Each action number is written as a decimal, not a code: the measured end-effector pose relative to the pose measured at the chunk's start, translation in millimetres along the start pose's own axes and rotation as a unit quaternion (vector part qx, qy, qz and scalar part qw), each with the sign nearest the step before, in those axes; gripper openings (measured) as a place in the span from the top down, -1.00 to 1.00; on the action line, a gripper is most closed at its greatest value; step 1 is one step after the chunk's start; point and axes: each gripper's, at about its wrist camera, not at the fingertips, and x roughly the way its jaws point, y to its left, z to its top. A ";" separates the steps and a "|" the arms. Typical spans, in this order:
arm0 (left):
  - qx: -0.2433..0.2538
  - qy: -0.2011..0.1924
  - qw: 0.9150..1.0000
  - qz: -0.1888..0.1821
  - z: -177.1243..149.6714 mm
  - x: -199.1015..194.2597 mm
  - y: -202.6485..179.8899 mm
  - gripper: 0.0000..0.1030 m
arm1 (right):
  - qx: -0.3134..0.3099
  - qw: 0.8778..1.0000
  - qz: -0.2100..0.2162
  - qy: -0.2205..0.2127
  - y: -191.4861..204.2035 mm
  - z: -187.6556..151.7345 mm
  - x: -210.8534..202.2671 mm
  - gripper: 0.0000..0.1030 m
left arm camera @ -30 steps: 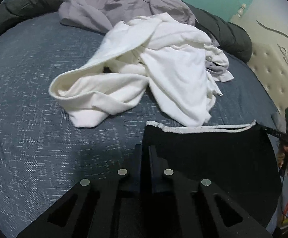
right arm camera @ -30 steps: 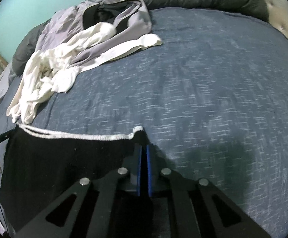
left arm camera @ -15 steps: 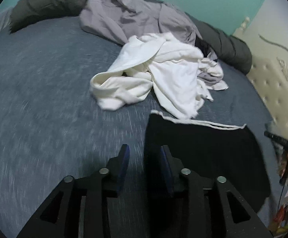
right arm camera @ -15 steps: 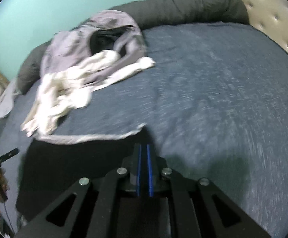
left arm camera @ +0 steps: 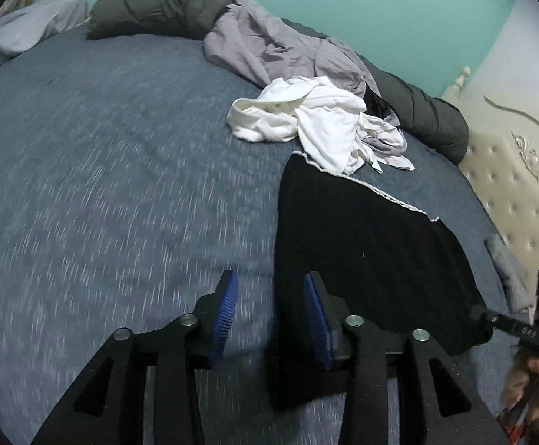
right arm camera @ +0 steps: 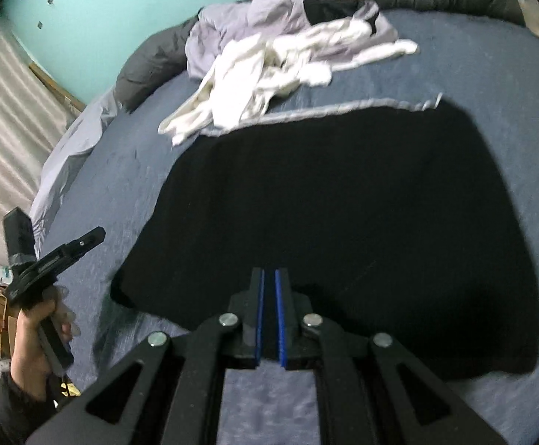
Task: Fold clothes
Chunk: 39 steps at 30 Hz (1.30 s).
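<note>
A black garment (left arm camera: pixel 362 241) (right arm camera: pixel 343 204) with a white-trimmed hem (left arm camera: pixel 380 189) lies spread flat on the blue-grey bed cover (left arm camera: pixel 102 167). My left gripper (left arm camera: pixel 269 289) hovers open at its left edge, with the right finger over the cloth and nothing held. My right gripper (right arm camera: pixel 269 278) sits above the garment's near edge. Its blue pads are shut to a narrow slit, and no cloth shows between them. The right wrist view also shows the left gripper (right arm camera: pixel 54 256), held in a hand (right arm camera: pixel 36 333).
A crumpled white clothes pile (left arm camera: pixel 317 122) (right arm camera: pixel 262 66) touches the black garment's hem, with a lilac garment (left arm camera: pixel 277 48) behind it. A dark grey bolster (left arm camera: pixel 158 7) rims the bed's far side. A cream tufted headboard (left arm camera: pixel 510 185) stands to the right.
Both grippers let go of the hem corners and pulled back to the garment's near side. The left one opened wide. The black garment now lies flat.
</note>
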 end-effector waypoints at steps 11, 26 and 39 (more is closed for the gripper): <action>-0.021 0.000 1.000 -0.022 -34.4 -2.7 16.3 -0.03 | 0.052 0.998 -0.046 0.008 2.8 -31.7 39.0 0.91; -0.020 -0.013 0.999 -0.040 -36.3 -3.6 28.0 -0.06 | 0.043 0.997 -0.059 -0.009 17.4 -22.6 25.5 0.95; -0.048 -0.024 0.998 -0.045 -33.5 -10.5 49.5 -0.12 | 0.040 0.995 -0.089 0.033 16.0 -56.2 53.3 0.99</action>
